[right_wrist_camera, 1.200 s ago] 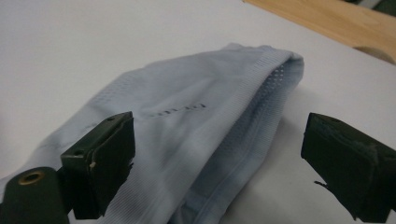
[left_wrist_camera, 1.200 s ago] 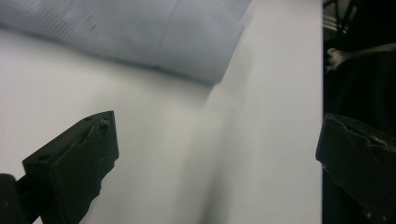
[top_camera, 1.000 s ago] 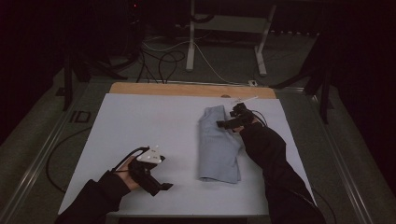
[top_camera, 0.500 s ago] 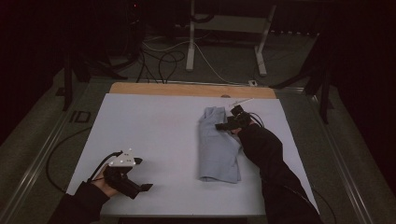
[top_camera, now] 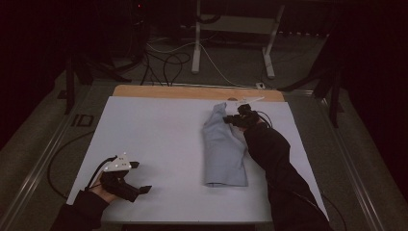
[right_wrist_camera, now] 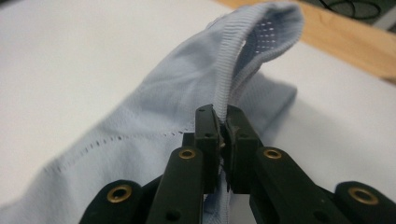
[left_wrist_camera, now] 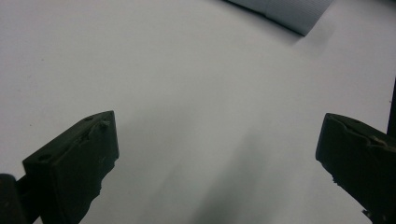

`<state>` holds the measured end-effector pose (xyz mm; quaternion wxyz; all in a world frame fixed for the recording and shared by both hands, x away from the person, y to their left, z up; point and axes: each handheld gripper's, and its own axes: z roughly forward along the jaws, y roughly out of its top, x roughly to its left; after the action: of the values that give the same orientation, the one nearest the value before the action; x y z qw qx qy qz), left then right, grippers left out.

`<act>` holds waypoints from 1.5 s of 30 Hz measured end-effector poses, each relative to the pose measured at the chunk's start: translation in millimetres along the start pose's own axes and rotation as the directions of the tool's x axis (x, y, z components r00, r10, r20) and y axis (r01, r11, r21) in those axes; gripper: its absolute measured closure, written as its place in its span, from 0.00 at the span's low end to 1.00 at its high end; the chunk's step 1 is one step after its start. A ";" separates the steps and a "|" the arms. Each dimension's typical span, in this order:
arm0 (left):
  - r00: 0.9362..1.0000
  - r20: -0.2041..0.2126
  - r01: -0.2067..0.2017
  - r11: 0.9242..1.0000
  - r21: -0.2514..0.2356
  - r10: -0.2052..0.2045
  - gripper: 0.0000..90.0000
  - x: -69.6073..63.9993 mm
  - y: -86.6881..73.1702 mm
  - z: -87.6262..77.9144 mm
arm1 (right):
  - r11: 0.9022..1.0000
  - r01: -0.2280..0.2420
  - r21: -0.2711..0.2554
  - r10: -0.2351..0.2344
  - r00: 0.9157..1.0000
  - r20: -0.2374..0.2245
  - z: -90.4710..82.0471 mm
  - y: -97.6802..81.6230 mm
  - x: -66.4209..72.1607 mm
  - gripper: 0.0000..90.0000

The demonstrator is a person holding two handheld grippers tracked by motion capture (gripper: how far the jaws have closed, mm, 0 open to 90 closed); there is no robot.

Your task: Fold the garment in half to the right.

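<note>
My right gripper is clamped on the blue cloth, upper right of centre. My left gripper rests lower left, jaws wide apart.

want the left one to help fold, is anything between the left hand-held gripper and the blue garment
Nothing visible. Bare white table lies between the open left hand-held gripper and the blue garment, whose far end the right hand-held gripper pinches.

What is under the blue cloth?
The light blue cloth lies on the white table cover, folded into a long strip. The right gripper pinches its ribbed far edge and lifts that end slightly. Anything beneath the rest is covered; no bump hints at something hidden.
</note>
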<state>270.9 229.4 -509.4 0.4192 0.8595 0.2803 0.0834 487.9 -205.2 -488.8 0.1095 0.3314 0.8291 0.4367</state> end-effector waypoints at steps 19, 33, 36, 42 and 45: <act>1.000 0.003 -0.007 1.000 0.002 0.007 0.00 -1.9 -0.9 1.4 | 0.985 -0.084 0.151 0.077 0.995 0.057 33.6 -11.5 -16.7 0.90; 1.000 0.012 -0.019 1.000 0.003 0.019 0.00 -3.6 -0.6 0.2 | 0.995 -0.066 0.081 0.066 0.998 -0.001 5.2 -0.8 -4.6 0.27; 1.000 0.018 -0.022 1.000 0.004 0.022 0.00 -4.4 -0.1 0.0 | 0.996 -0.041 0.077 0.043 0.999 -0.021 -0.7 1.1 3.4 0.19; 0.999 0.023 -0.036 0.999 0.001 0.036 0.00 -6.2 0.5 0.3 | 0.997 -0.007 0.072 0.013 0.997 -0.078 -6.4 1.0 20.3 0.16; 0.999 0.020 -0.034 0.999 -0.001 0.034 0.00 -5.7 0.2 -0.4 | 0.998 0.010 0.062 -0.004 0.996 -0.090 -10.1 1.8 28.3 0.16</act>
<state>266.1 226.4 -508.5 0.4208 0.8648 0.2614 0.0818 462.5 -192.9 -478.3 0.0633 0.3119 0.8475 0.4247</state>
